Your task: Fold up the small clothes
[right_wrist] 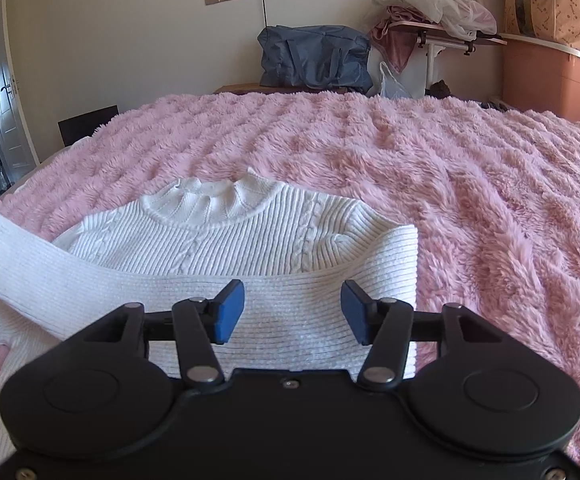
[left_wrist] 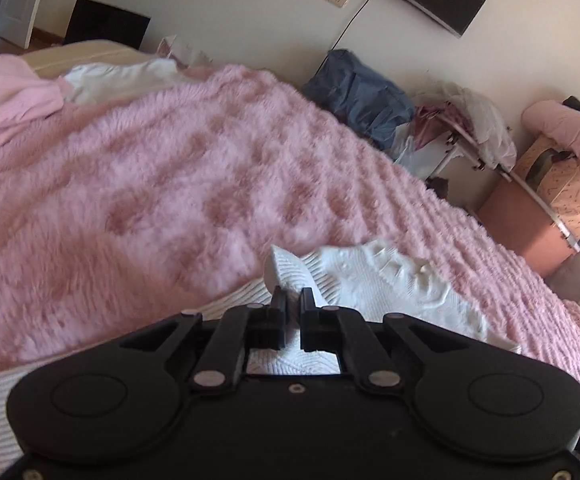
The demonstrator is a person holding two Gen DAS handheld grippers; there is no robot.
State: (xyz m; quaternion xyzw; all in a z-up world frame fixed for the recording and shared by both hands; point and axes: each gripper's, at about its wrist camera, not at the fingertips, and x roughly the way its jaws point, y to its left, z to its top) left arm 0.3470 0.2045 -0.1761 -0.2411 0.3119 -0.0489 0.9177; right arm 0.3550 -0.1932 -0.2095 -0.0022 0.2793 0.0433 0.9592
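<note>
The left gripper (left_wrist: pixel 291 300) is clenched on a fold of a white knit sweater (right_wrist: pixel 226 236), lifting a ribbed sleeve clear of the pink fluffy blanket (right_wrist: pixel 469 200) that covers the bed. The right gripper (right_wrist: pixel 293 312) hangs released over the sweater's lower ribbed panel, its blue pads (right_wrist: pixel 230 312) spread apart and not touching the cloth. The sweater lies near the blanket's near edge, collar pointing toward the far edge, cable stitching down the front, one sleeve folded across the body. Beyond the bed's far edge, a blue bag (right_wrist: pixel 313 58) bulges shut, contents hidden. A patterned storage bag (right_wrist: pixel 553 4) sits atop a terracotta bin (right_wrist: pixel 549 80), contents likewise unseen.
</note>
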